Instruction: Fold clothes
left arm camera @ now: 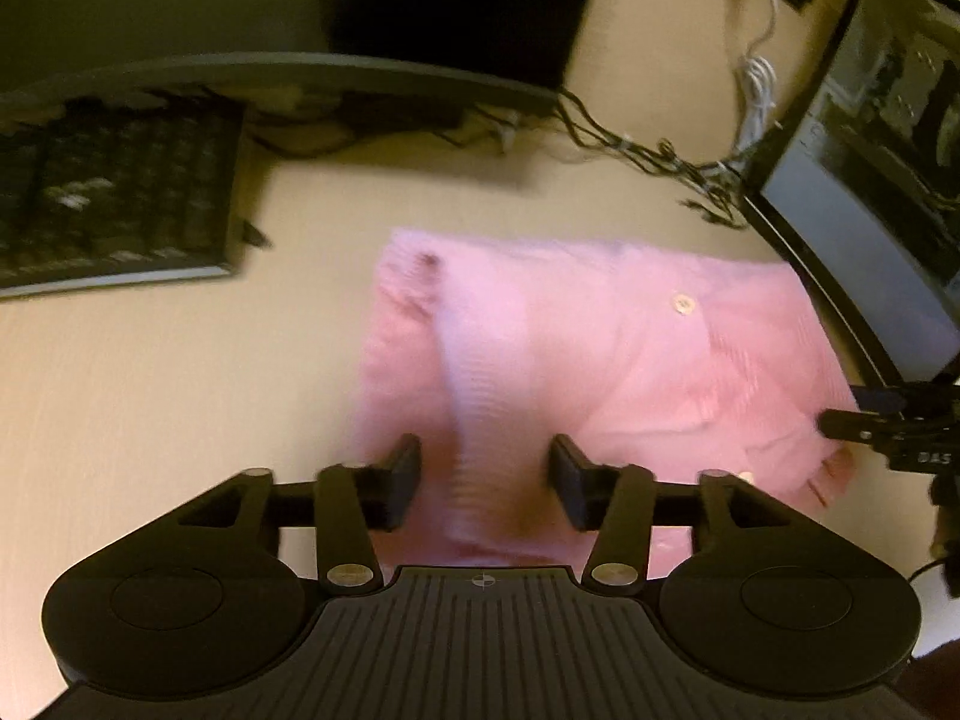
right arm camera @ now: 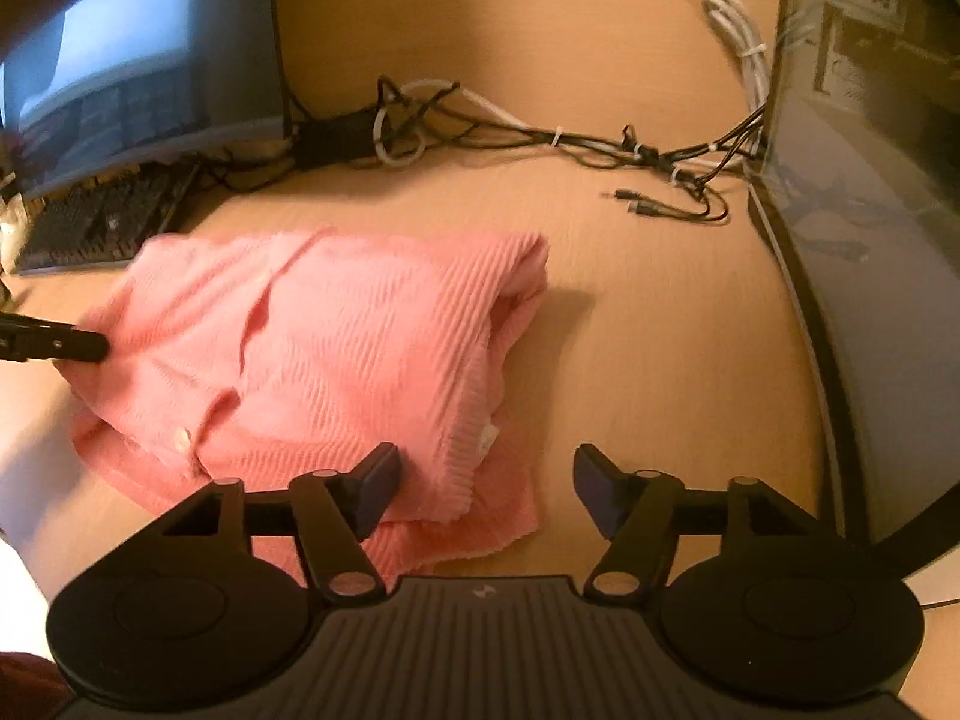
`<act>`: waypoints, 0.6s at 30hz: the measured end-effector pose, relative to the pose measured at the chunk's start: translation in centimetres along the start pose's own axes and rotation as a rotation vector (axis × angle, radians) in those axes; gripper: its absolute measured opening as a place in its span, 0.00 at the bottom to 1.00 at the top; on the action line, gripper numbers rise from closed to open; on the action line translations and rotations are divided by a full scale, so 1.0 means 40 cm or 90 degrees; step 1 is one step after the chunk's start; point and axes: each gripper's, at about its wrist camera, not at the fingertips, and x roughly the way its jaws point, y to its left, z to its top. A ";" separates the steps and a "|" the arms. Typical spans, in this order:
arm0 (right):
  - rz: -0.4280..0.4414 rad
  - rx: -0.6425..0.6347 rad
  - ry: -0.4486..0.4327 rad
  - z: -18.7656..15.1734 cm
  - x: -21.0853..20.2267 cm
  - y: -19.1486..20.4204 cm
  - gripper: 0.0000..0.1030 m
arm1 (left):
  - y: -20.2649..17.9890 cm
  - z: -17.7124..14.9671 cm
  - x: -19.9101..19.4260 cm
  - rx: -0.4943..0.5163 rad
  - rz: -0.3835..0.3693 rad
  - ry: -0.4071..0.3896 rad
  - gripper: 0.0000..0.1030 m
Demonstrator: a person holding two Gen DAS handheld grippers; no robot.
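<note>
A pink ribbed knit garment with buttons (left arm camera: 600, 360) lies folded into a rough rectangle on the light wooden desk (left arm camera: 150, 390); it also shows in the right wrist view (right arm camera: 336, 360). My left gripper (left arm camera: 485, 483) is open, its fingers over the garment's near edge, with nothing held. My right gripper (right arm camera: 486, 492) is open over the garment's near right corner, with nothing held. The right gripper's tip shows at the garment's right edge in the left wrist view (left arm camera: 840, 423). The left gripper's tip (right arm camera: 72, 345) shows at the garment's left edge in the right wrist view.
A black keyboard (left arm camera: 114, 198) lies at the left under a monitor (right arm camera: 138, 60). A second monitor (left arm camera: 870, 180) stands at the right, close to the garment. Tangled black and white cables (right arm camera: 540, 138) run along the back of the desk.
</note>
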 end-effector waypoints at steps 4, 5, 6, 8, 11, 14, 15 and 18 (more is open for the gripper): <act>0.044 0.026 -0.054 0.057 -0.043 -0.002 0.81 | 0.036 0.042 -0.091 -0.047 -0.106 -0.053 0.84; 0.068 0.034 -0.065 0.073 -0.040 0.004 0.81 | 0.028 0.055 -0.100 -0.054 -0.148 -0.067 0.89; 0.097 0.044 -0.074 0.087 -0.035 0.009 0.81 | 0.019 0.066 -0.106 -0.058 -0.186 -0.079 0.91; 0.163 0.071 -0.065 0.102 0.001 0.015 0.82 | -0.009 0.085 -0.090 -0.053 -0.224 -0.088 0.92; 0.168 0.097 0.005 0.082 0.098 0.016 0.84 | -0.017 0.076 0.000 -0.063 -0.201 -0.034 0.92; 0.137 0.086 0.028 0.047 0.135 0.027 0.85 | -0.025 0.067 0.089 -0.073 -0.179 0.019 0.90; 0.130 0.074 0.023 0.039 0.133 0.034 0.85 | -0.028 0.065 0.112 -0.076 -0.173 0.033 0.89; 0.122 0.046 0.013 0.054 0.109 0.046 0.91 | -0.030 0.076 0.072 -0.081 -0.178 0.022 0.89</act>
